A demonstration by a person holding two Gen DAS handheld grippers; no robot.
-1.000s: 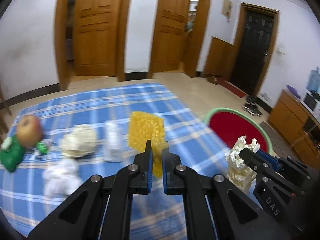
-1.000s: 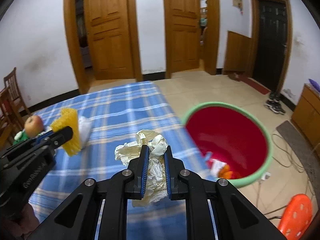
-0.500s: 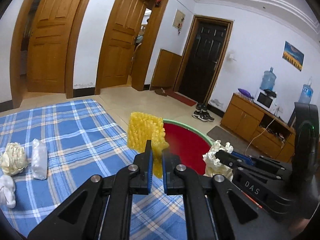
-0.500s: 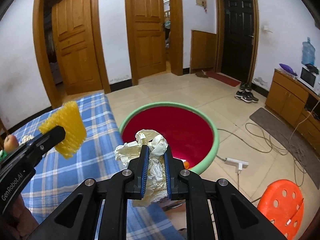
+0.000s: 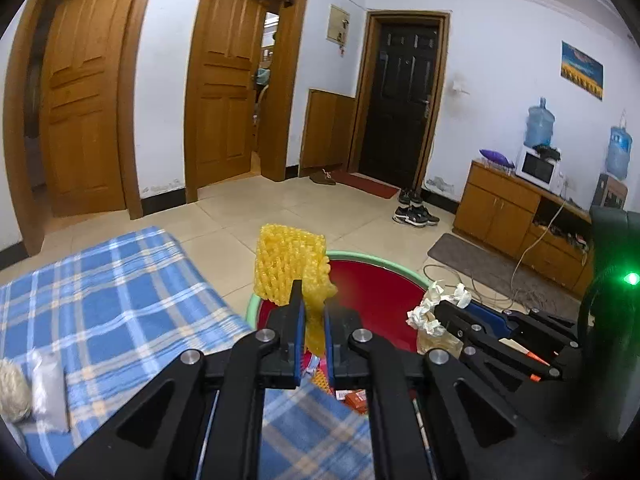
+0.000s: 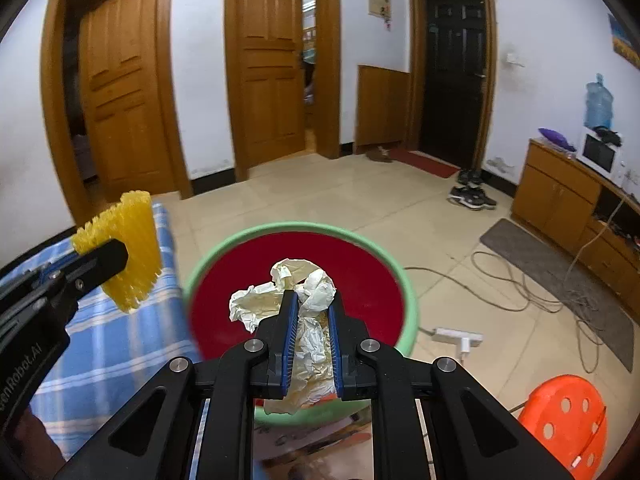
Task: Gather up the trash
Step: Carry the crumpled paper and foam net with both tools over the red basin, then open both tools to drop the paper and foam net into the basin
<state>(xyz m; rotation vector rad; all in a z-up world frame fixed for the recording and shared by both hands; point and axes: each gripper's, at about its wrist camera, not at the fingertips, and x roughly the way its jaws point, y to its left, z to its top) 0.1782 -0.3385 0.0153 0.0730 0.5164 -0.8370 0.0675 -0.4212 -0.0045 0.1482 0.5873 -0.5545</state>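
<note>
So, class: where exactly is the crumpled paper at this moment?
In the right wrist view the crumpled paper sits centre frame, clamped in the right tongs in front of the red basin, right of the yellow foam net.

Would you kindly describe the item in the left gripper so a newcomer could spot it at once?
Start at the red basin with a green rim on the floor beside the blue plaid table. Above its near edge the left gripper pinches a yellow foam net sleeve, bright and honeycombed, unlike the crumpled pale paper beside it.

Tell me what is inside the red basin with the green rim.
Little shows: the red basin is mostly bare red inside, and the crumpled paper in the right gripper covers its near part. In the left wrist view, packaging scraps lie there.
</note>
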